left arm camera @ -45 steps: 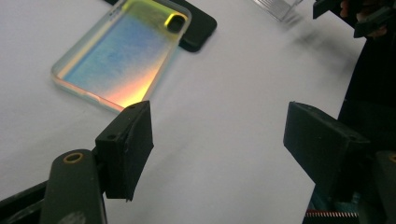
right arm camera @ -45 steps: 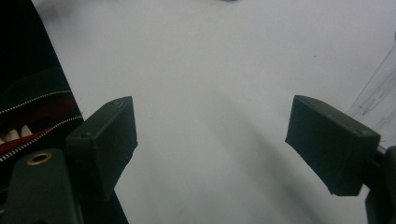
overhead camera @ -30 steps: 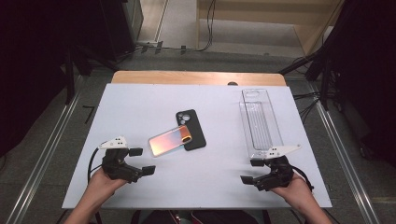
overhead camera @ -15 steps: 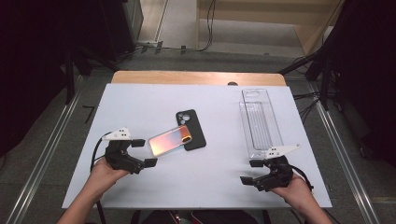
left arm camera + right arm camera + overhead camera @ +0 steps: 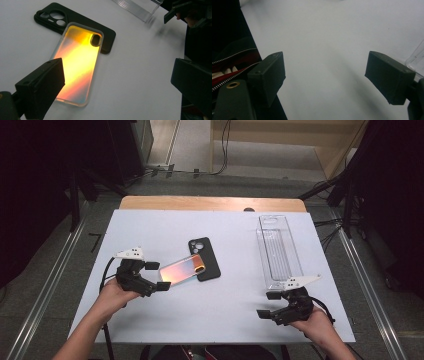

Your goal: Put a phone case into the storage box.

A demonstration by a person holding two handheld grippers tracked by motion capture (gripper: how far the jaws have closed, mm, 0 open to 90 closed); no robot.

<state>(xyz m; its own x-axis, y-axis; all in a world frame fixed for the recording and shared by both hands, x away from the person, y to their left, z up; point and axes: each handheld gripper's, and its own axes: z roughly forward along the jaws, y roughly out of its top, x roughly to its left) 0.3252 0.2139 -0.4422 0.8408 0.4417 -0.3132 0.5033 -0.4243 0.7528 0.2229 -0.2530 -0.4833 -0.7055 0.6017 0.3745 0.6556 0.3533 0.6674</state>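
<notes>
Now | phone cases (image 5: 182, 270): two (overlapping) | clear tray (image 5: 279, 251): one

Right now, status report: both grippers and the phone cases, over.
Left gripper open at the iridescent orange phone case. That case overlaps the black phone case. Right gripper open, empty. Nothing blocking.

From the high view we look forward and down over the whole white table (image 5: 220, 320), from the person's side, at a distance. In the left gripper view we sit low and close above the table, facing across it along the jaws toward the iridescent phone case (image 5: 76, 62), the black phone case (image 5: 72, 22) and the clear plastic box (image 5: 137, 7); the high view shares all three. The right gripper view sits very close to the bare tabletop, with a corner of that box at its right edge.
</notes>
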